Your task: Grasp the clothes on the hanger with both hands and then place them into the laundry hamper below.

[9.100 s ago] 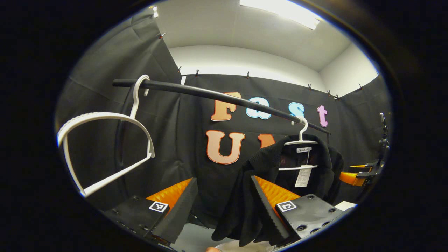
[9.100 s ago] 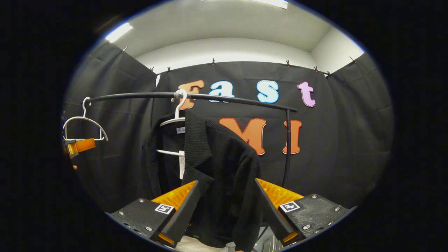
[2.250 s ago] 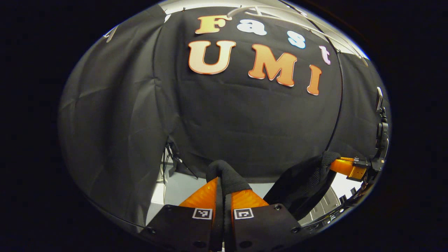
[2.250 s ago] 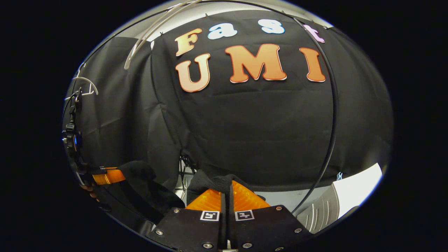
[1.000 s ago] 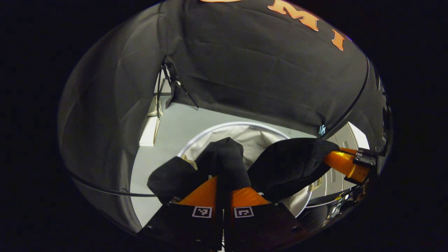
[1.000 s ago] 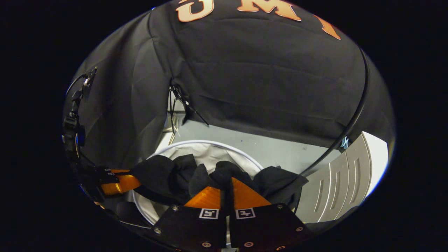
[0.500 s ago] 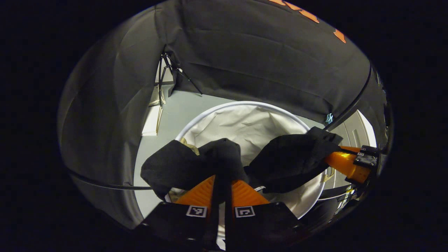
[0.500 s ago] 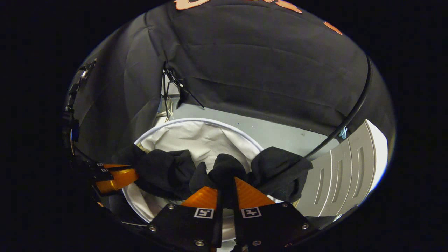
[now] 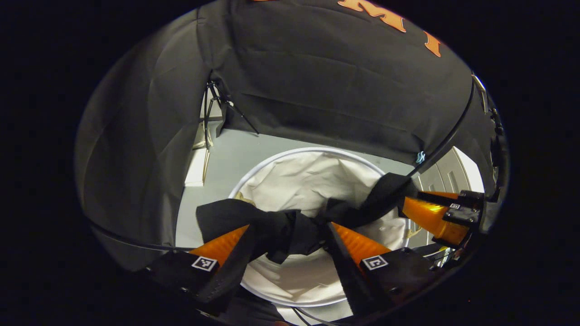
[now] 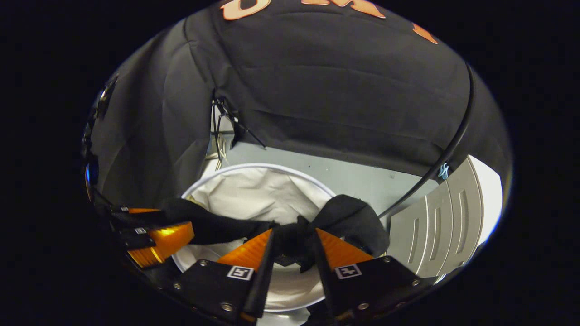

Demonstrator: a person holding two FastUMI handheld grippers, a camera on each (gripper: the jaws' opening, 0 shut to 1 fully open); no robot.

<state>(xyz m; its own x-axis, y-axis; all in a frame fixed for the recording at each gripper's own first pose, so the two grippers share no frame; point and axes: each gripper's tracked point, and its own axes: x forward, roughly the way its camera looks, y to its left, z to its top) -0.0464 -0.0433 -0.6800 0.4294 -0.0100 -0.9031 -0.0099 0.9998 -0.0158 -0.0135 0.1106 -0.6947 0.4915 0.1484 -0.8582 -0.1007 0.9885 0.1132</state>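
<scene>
Left gripper view, left to right: the black cloth wall (image 9: 136, 149) hung at far left, with a tripod's legs (image 9: 213, 104) showing at its gap and grey floor (image 9: 226, 158) beneath. The left gripper (image 9: 290, 235) pointed down over the white laundry hamper (image 9: 308, 181), its fingers spread wide apart. The black garment (image 9: 276, 226) lay bunched between the fingers, draped across the gap over the hamper's open mouth; whether either finger pressed on it could not be told. A strip of the garment ran right and far to the right gripper (image 9: 410, 208), seen at the right edge with its fingers parted. A black rack pole (image 9: 446, 140) slanted down at right, a small blue clip (image 9: 421, 157) on it.

Right gripper view, left to right: the left gripper (image 10: 181, 226) sat at the left edge, a band of the garment (image 10: 344, 217) reaching from it across the hamper (image 10: 253, 190). The right gripper (image 10: 292, 237) was partly open, the garment's bunch sitting in the gap between its fingers above the hamper's rim; contact on both sides could not be confirmed. A pale ribbed panel (image 10: 435, 231) stood on the floor (image 10: 344, 179) at right, beside the pole (image 10: 453, 140).
</scene>
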